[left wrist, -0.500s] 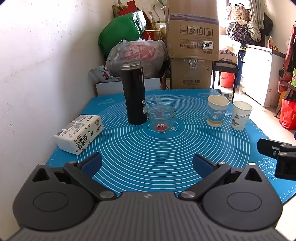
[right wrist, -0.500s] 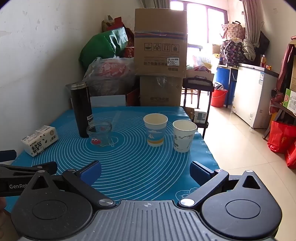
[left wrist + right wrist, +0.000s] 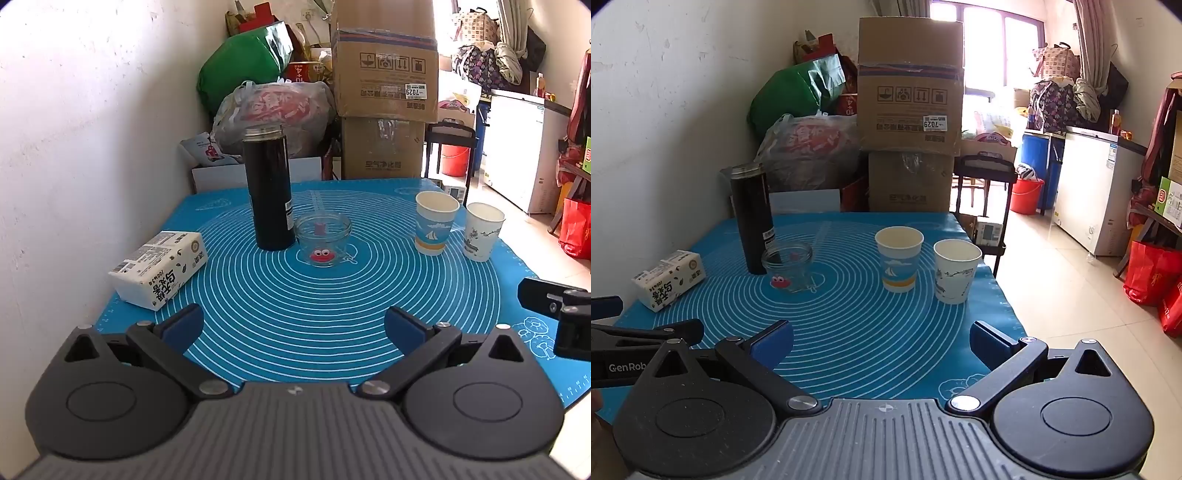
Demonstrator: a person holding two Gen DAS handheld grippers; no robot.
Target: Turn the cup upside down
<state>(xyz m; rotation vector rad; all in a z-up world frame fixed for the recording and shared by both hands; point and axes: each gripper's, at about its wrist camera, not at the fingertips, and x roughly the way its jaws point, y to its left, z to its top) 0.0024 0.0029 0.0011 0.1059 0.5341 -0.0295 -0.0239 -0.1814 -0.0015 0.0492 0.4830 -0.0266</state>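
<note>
Cups were the business here: two paper ones stood upright, mouths open, just beside each other near the right edge of the blue mat [image 3: 849,332], the sailboat cup [image 3: 899,258] nearer the middle and the white cup [image 3: 956,271] outside it. Which of them was meant for flipping I could not tell. Both sat ahead of the right gripper [image 3: 881,338], whose jaws hung spread wide with nothing between them, well short of either cup. The left gripper [image 3: 293,325] was likewise released and empty, pointing at the glass jar [image 3: 323,240] that stood just beside, perhaps touching, the black flask [image 3: 269,188]; a tissue pack [image 3: 159,267] lay by the wall. To do the reach well, I judged the right jaws should come in level, straddle the cup at mid-height and close gently, since thin paper would crush or skid; a lift clear of the mat before rolling the wrist would spare its neighbour. Compared with half a second earlier almost nothing had changed: the objects stood where they were and both grippers had barely shifted.
</note>
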